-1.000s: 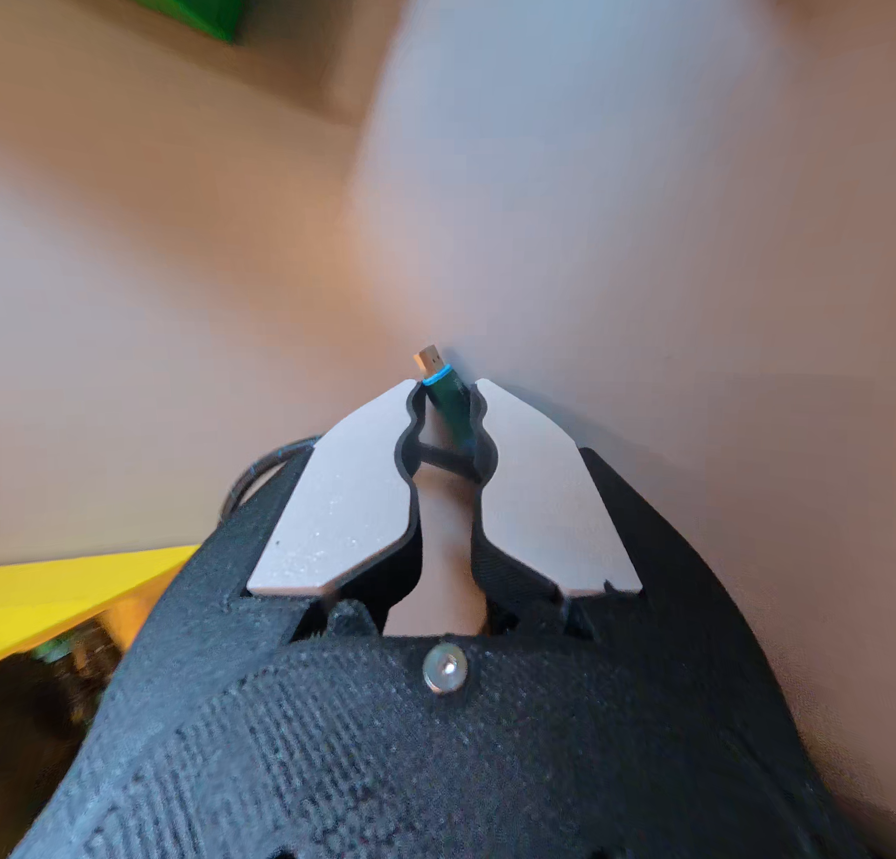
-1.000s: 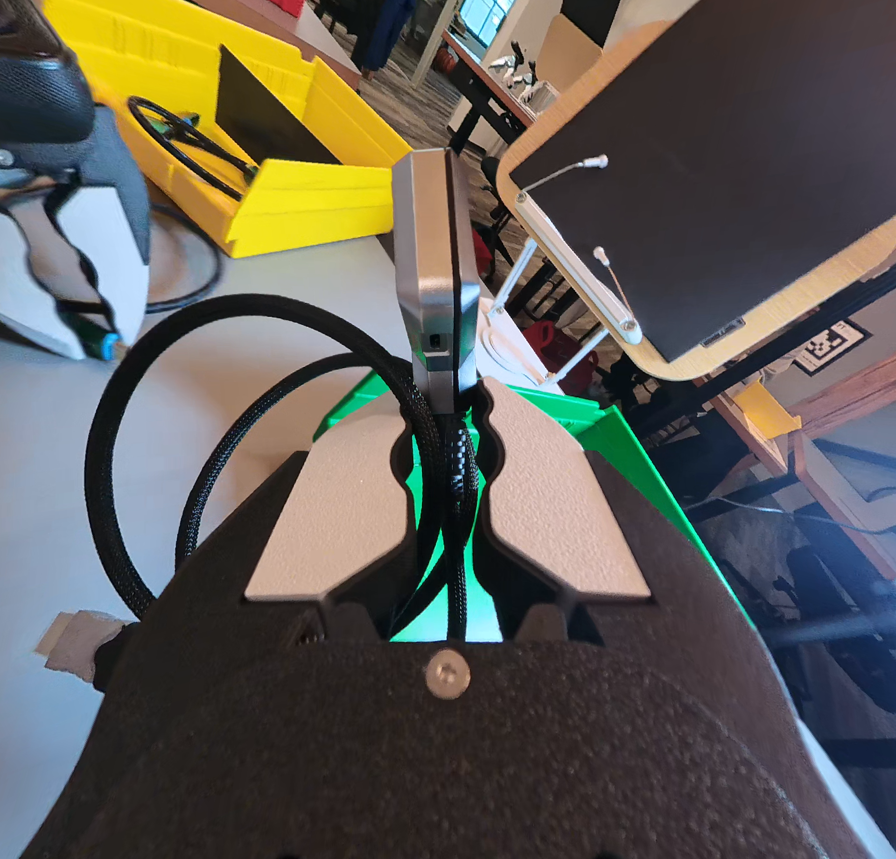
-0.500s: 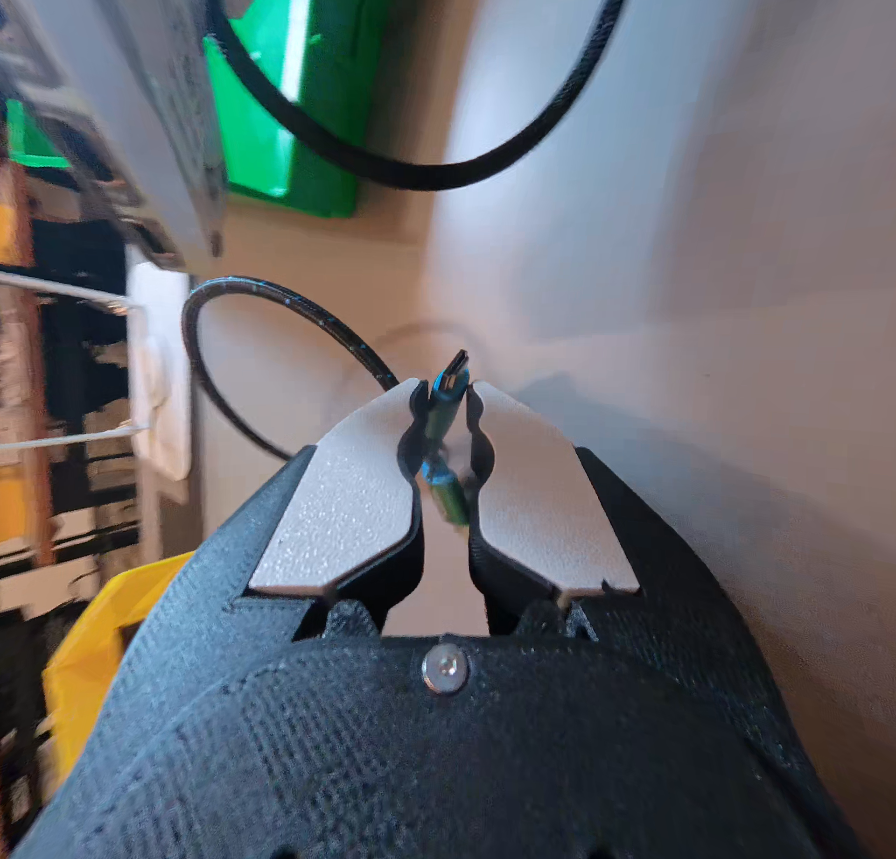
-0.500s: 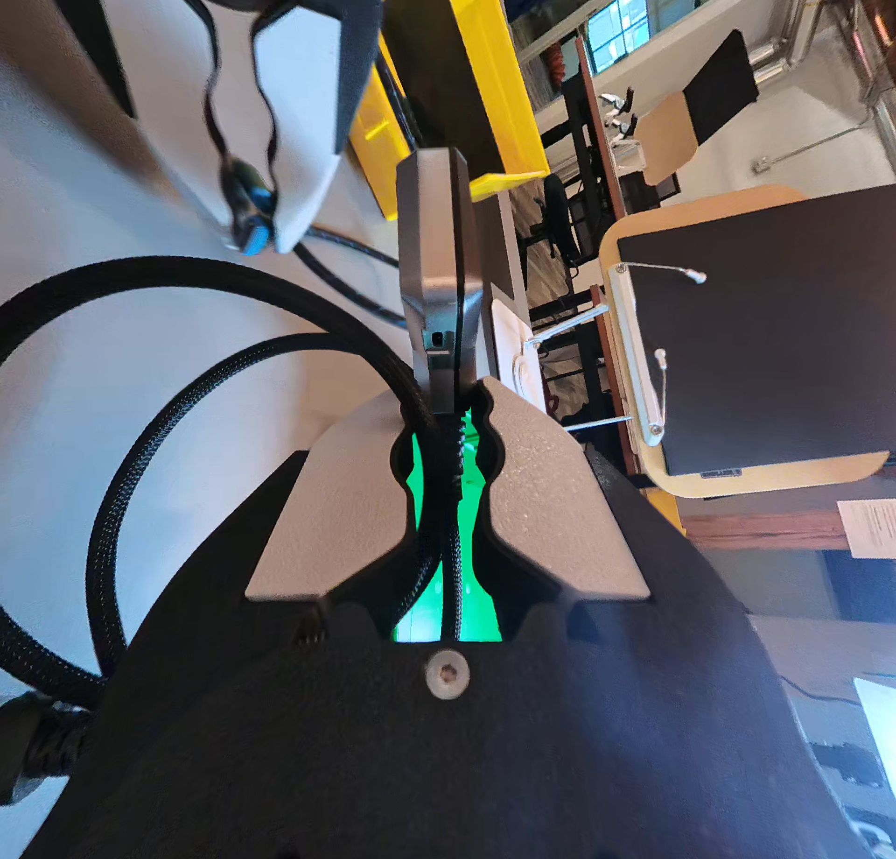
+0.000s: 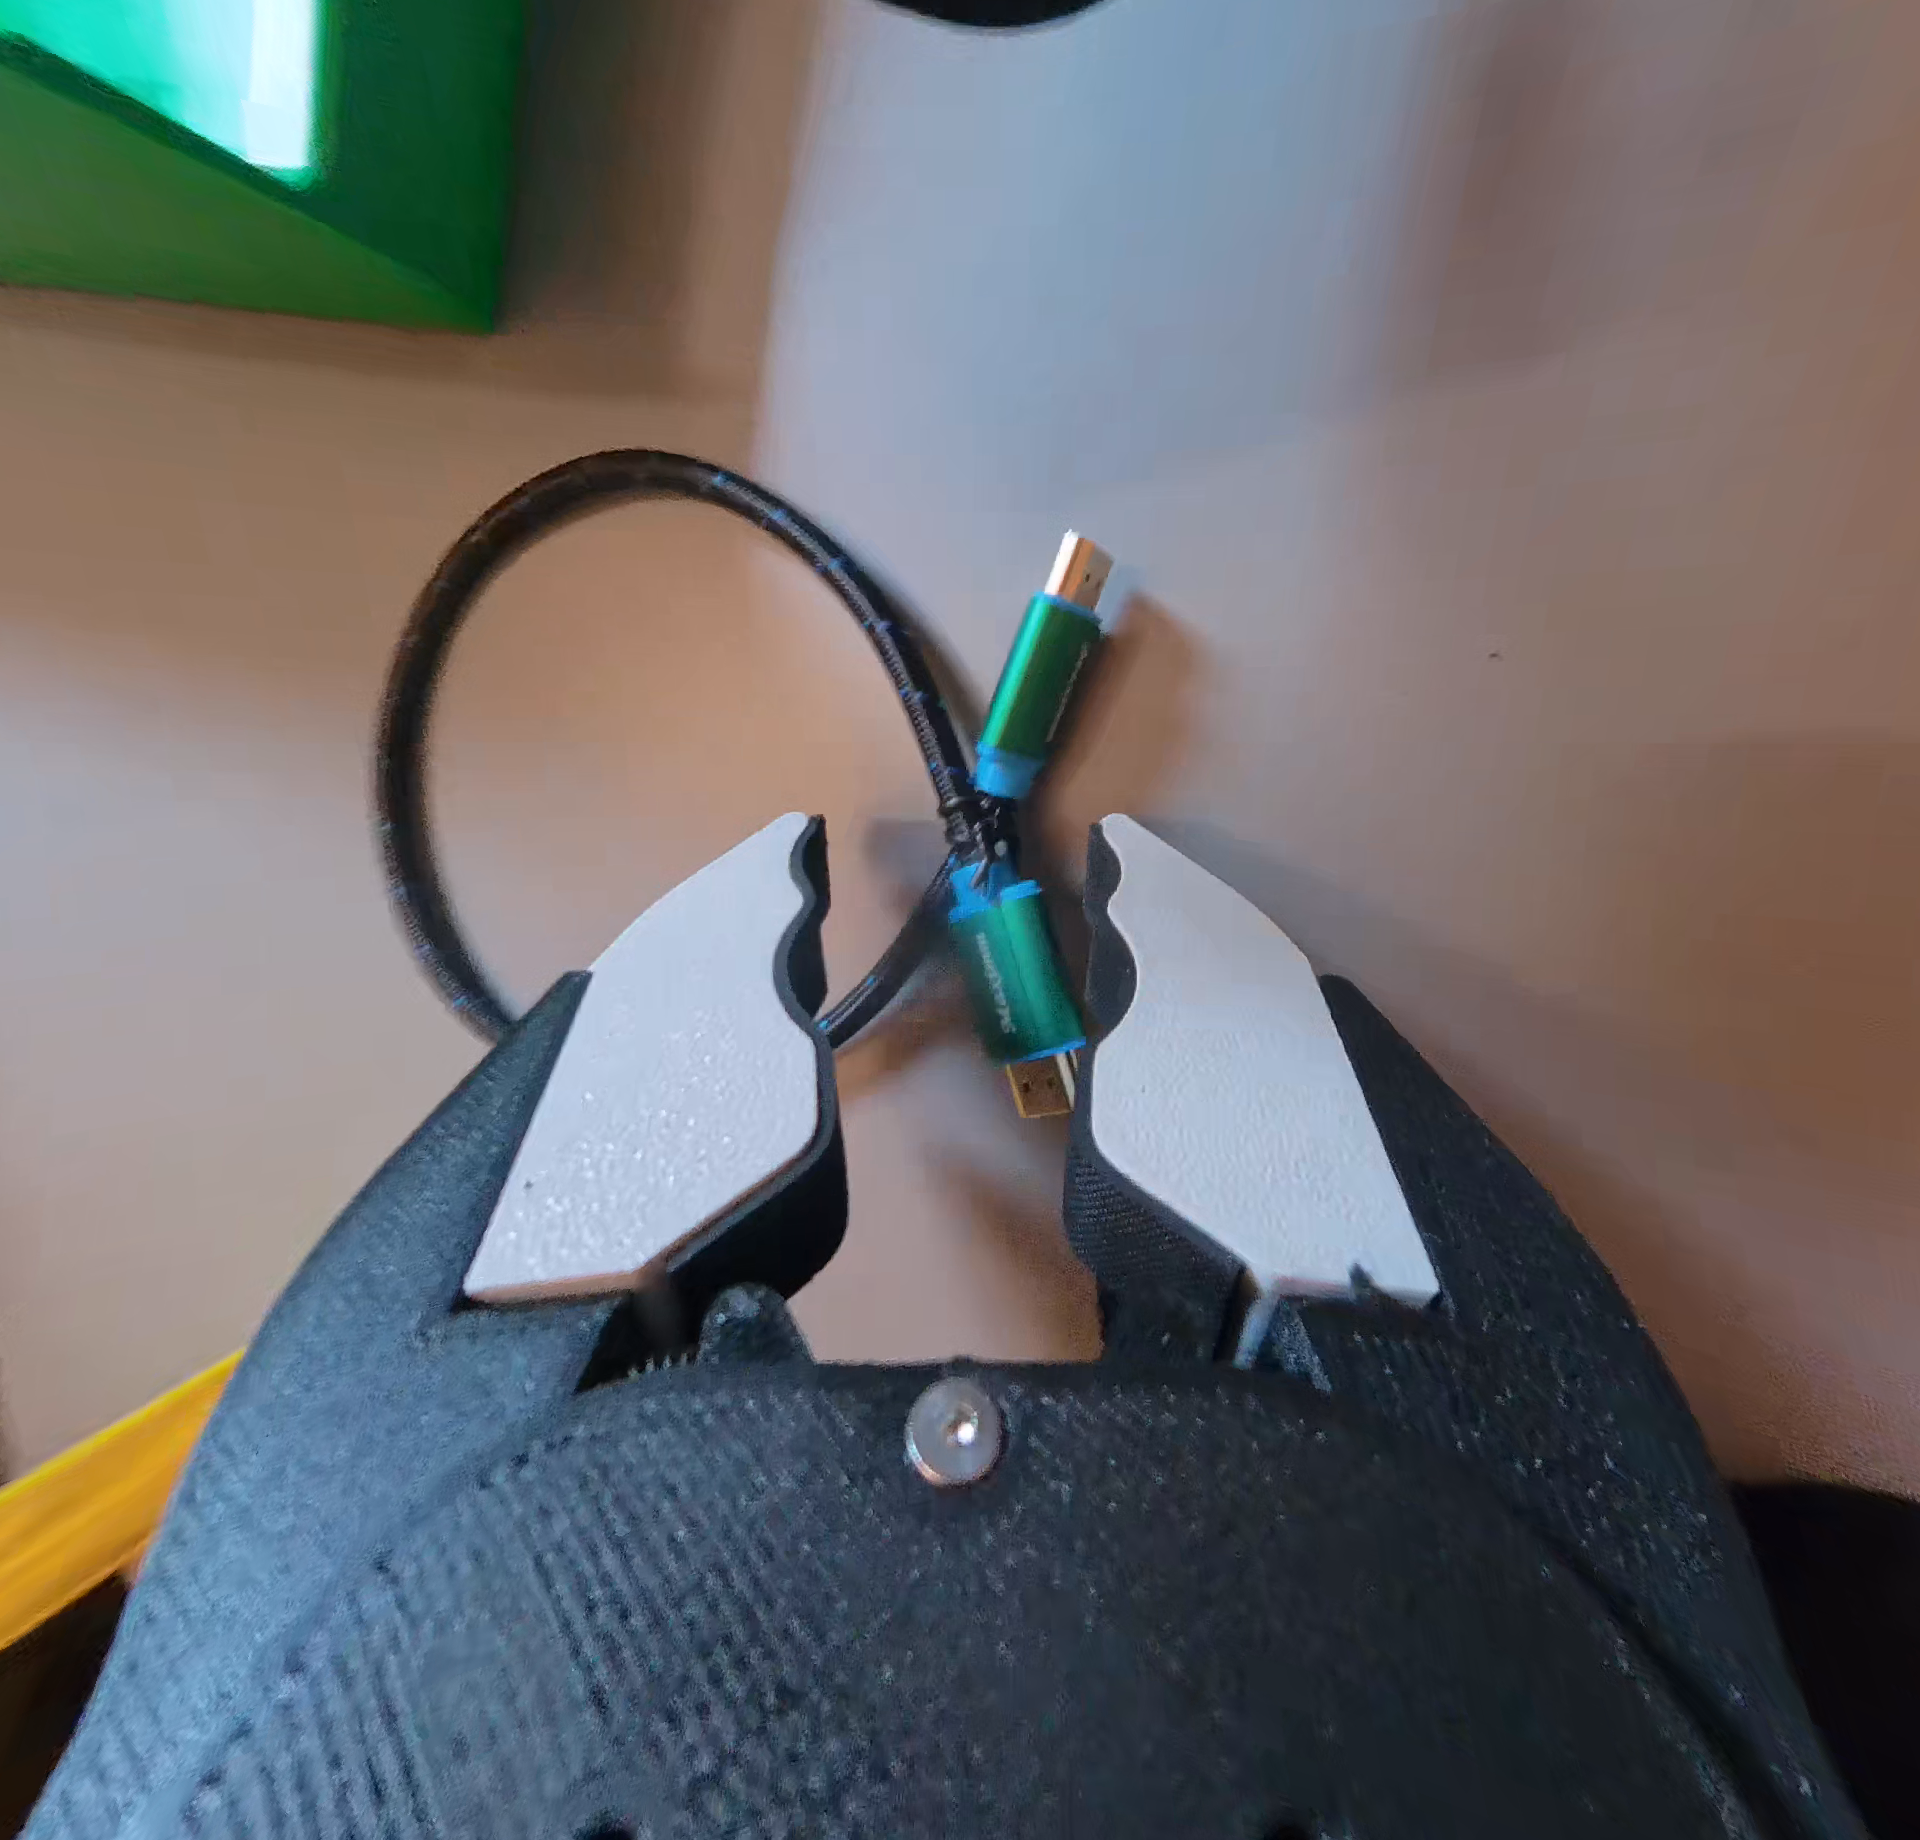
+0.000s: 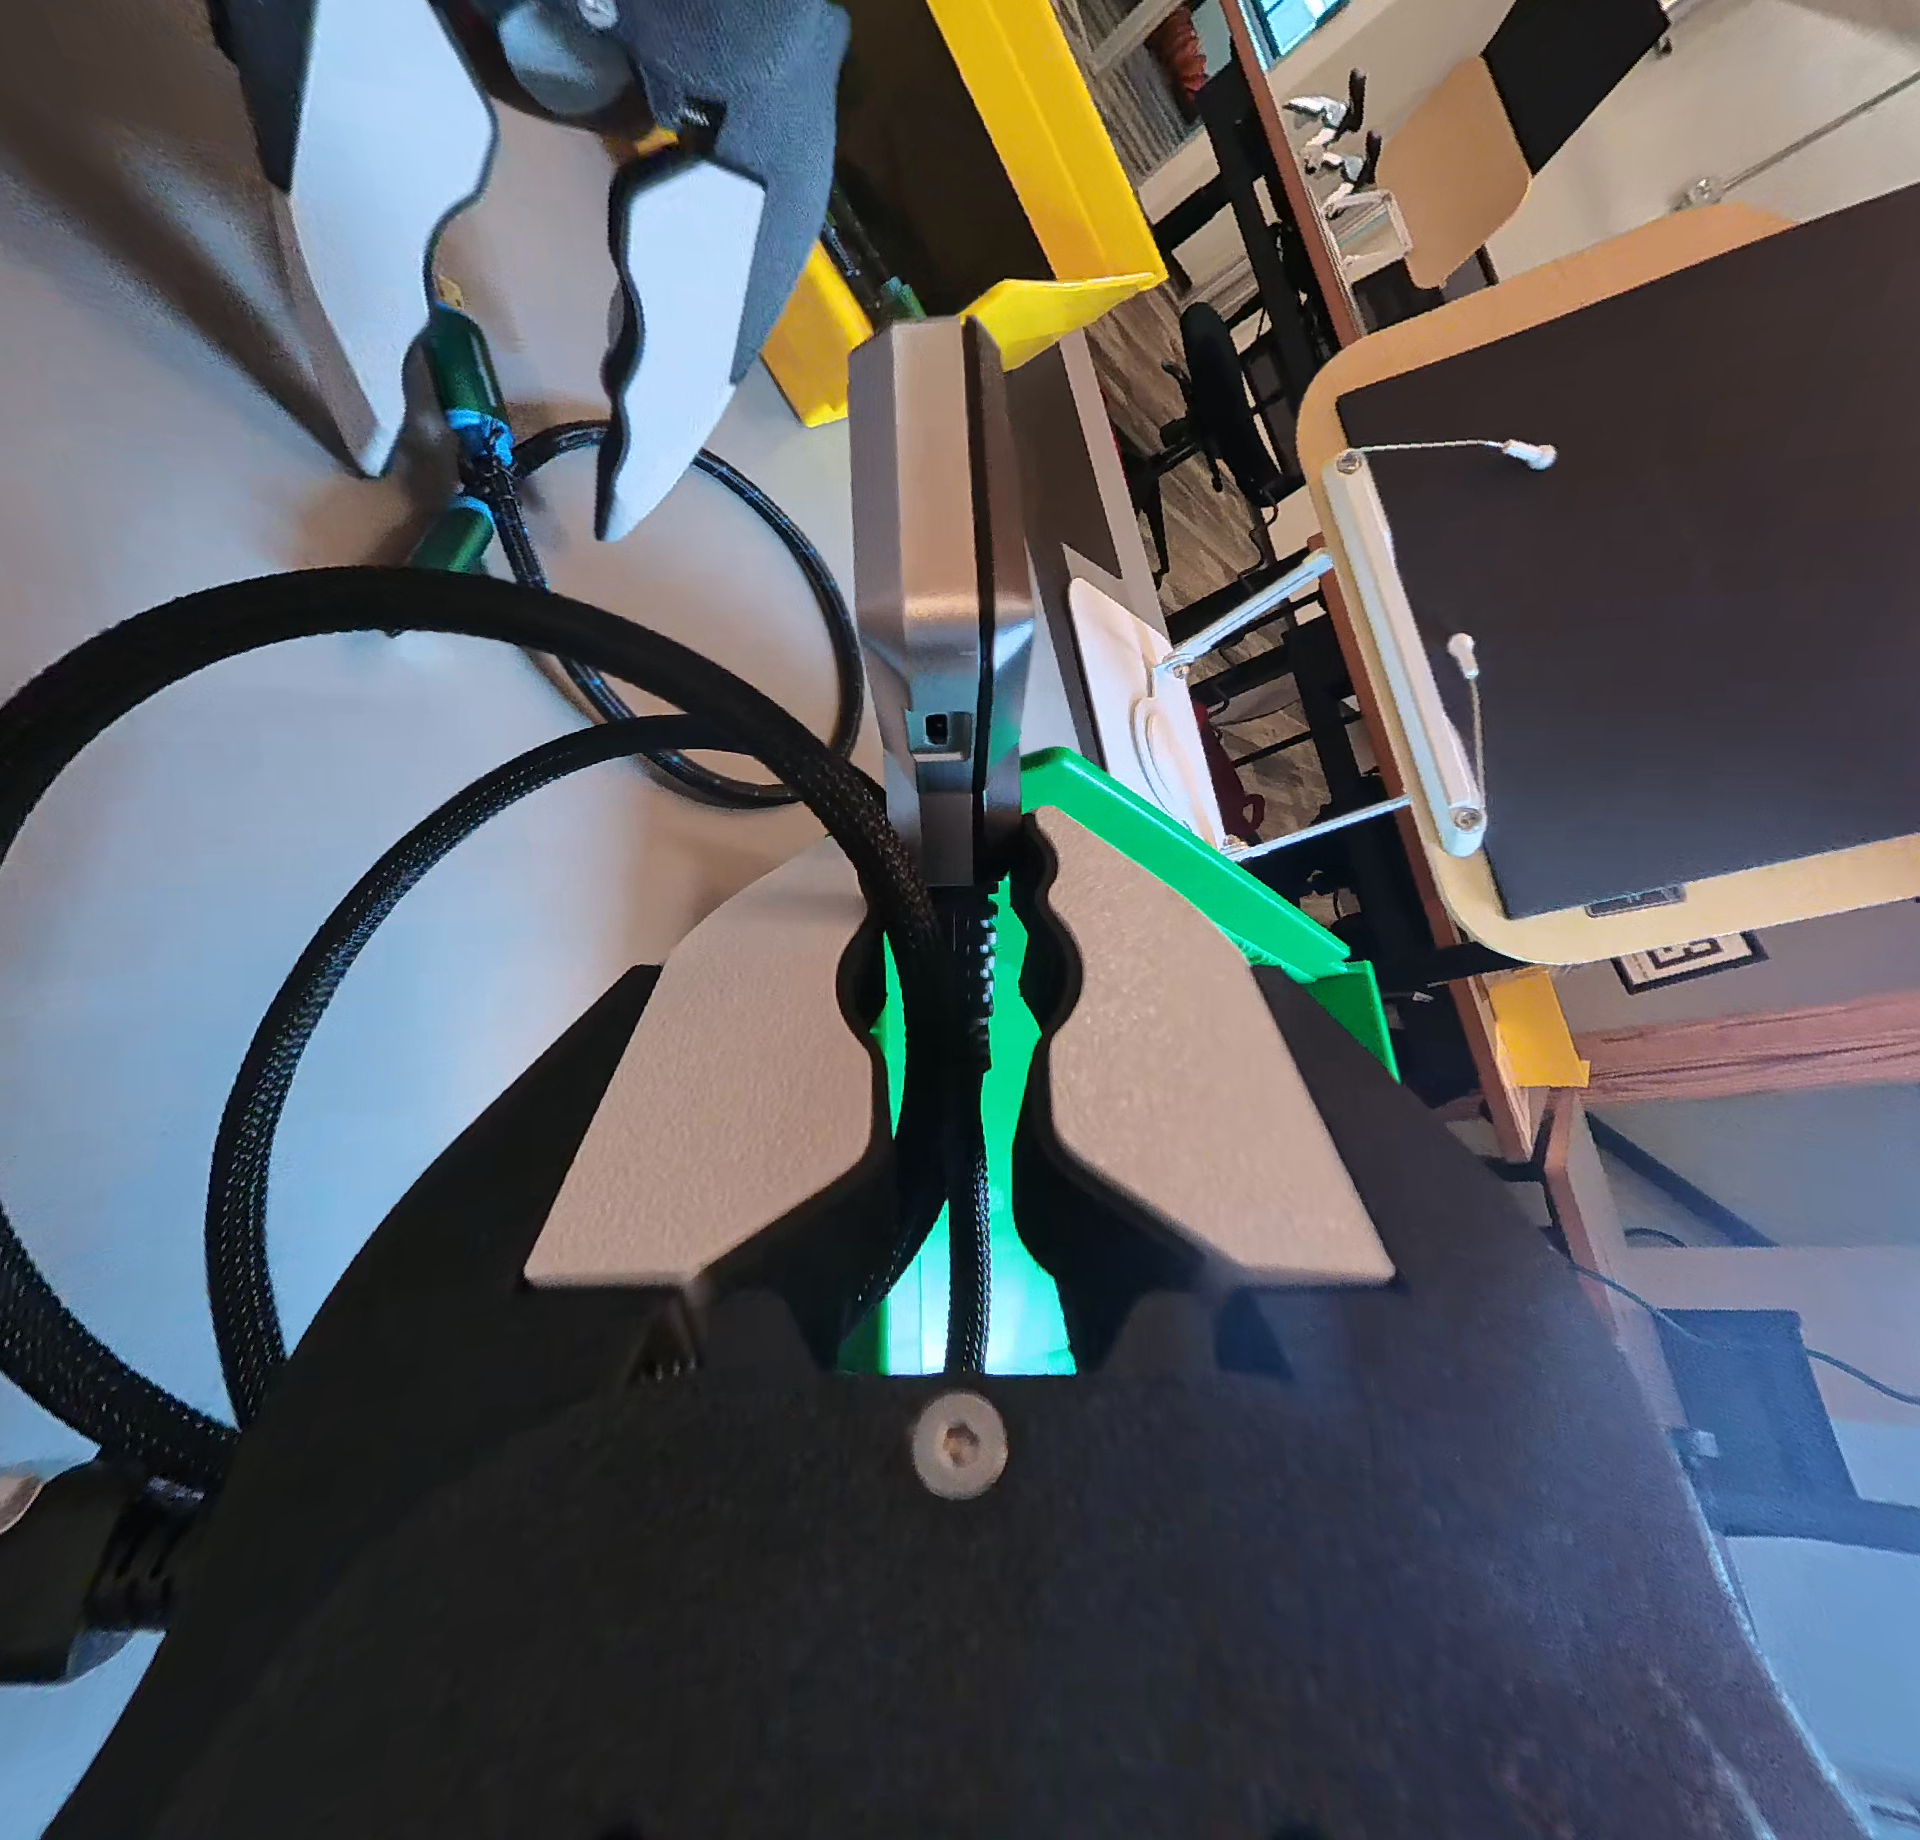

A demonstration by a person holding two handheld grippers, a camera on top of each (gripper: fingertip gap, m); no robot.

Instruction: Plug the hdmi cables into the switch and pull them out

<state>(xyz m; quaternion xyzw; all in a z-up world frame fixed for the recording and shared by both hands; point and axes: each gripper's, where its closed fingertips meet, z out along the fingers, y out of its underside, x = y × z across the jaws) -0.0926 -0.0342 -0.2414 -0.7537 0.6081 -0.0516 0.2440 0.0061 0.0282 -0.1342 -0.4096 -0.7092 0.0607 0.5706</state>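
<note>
My left gripper [image 5: 956,834] is open just above the table [image 5: 1455,440]. A short black HDMI cable with two green plugs lies looped under it. The far plug [image 5: 1044,684] lies beyond the fingertips. The near plug [image 5: 1013,980] lies between the fingers, close to the right one, and is not gripped. The right wrist view shows the same open left gripper [image 6: 497,491] over the green plugs [image 6: 462,367]. My right gripper [image 6: 956,855] is shut on the lower end of a grey HDMI switch [image 6: 925,564] and holds it upright. The switch's black braided cables [image 6: 416,647] run back through the jaws.
A green bin [image 5: 208,128] stands at the table's far side and shows behind my right fingers [image 6: 1195,876]. A yellow bin [image 6: 1039,128] stands beyond the left gripper. A black plug [image 6: 62,1603] lies at lower left. A black-topped table [image 6: 1662,543] stands to the right. Spacing between my two grippers at the tips: around 15 cm.
My left gripper was shut on the green plug and has opened; the cable left the grasp and lies on the table. My right gripper stays shut on the switch.
</note>
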